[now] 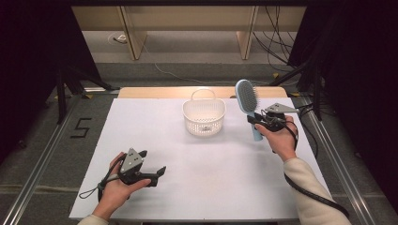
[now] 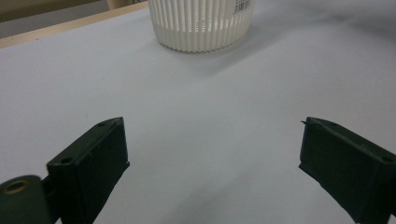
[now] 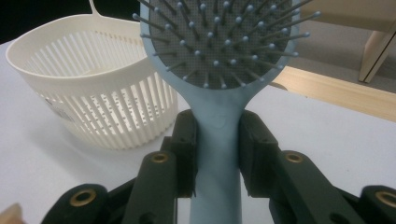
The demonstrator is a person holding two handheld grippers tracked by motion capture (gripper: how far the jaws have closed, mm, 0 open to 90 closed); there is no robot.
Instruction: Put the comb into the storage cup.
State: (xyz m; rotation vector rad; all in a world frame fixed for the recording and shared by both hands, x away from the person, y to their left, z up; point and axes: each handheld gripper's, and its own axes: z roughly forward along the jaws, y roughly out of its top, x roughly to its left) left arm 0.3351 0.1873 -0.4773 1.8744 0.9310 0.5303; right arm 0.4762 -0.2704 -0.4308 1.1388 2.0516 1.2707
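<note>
Right tool (image 1: 259,119), right of centre in the high view: jaws clamped on the handle of a pale blue plastic paddle hairbrush (image 1: 248,104) with grey bristle pad. Brush upright, long axis near vertical, head above the tool, handle end below it, clear of the white bench (image 1: 197,178). White slatted plastic basket with loop handle (image 1: 203,117) standing at upper centre, just left of the brush. Judged: right hand the nearer, any deposit requiring a short leftward carry. Left tool (image 1: 157,172), lower left: jaws wide apart, empty, aimed at the basket, well apart from it.
</note>
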